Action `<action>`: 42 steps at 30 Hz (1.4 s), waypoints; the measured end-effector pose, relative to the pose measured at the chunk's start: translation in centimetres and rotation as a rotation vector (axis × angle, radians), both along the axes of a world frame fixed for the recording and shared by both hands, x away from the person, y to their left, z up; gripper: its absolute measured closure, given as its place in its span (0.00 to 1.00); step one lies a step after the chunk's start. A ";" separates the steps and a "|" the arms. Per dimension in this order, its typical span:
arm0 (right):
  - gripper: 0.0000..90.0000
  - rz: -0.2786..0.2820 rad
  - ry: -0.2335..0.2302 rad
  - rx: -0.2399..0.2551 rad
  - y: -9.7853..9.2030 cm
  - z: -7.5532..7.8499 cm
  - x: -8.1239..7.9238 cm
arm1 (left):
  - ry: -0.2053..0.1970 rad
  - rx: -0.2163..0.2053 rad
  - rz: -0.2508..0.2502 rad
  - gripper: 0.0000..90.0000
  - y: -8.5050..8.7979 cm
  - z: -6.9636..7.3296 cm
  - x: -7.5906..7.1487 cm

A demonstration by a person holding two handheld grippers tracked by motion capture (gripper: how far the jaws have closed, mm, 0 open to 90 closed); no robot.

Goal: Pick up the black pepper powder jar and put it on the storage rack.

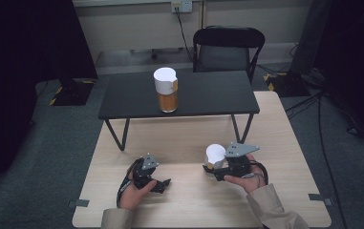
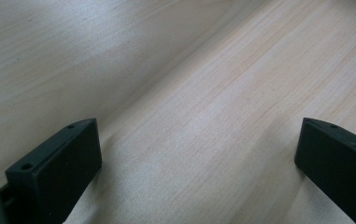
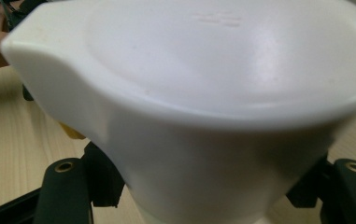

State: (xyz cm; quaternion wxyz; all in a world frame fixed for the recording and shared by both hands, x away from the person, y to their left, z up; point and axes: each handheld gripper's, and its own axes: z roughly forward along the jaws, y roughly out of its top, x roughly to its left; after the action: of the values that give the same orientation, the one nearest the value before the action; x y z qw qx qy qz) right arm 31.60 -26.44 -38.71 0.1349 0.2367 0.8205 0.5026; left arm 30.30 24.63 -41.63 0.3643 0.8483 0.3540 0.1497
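No brand or legible writing shows, only faint embossed marks on the white lid [image 3: 213,70]; the right gripper [image 1: 216,171], near the wooden tabletop's [image 1: 189,138] front edge, has its jaws closed against that white-lidded cup [image 1: 215,155]; the left gripper [image 1: 163,185], toward the front left, gapes wide over bare wood; a taller white-lidded amber jar [image 1: 166,89] stands mid-front on the black side table [image 1: 218,93]

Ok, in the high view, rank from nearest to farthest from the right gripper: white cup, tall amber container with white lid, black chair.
1. White cup, held between the right gripper jaws, front right of the wooden table.
2. Tall amber container with white lid, on the black low table.
3. Black chair, behind that table.
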 end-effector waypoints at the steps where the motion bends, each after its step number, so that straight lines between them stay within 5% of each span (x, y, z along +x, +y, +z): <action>1: 0.34 -0.001 -0.002 -0.004 0.1 0.1 0.1 | 0.000 0.000 0.000 0.00 0.0 0.0 0.0; 10: 0.34 -0.012 0.008 0.025 0.0 0.6 0.7 | 0.000 0.000 0.000 0.00 0.0 0.0 0.0; 27: 0.34 0.013 0.018 -0.003 1.4 1.8 2.1 | 0.000 0.000 0.000 0.00 0.0 0.0 0.0; 42: 0.34 0.029 -0.008 -0.028 2.8 4.6 3.2 | 0.000 0.000 0.000 0.00 0.0 0.0 0.0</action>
State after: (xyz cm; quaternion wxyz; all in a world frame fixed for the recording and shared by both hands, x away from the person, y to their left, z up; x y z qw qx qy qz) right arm 34.85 -23.67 -34.13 0.1341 0.2208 0.8302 0.4940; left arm 30.30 24.63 -41.64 0.3644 0.8482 0.3542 0.1496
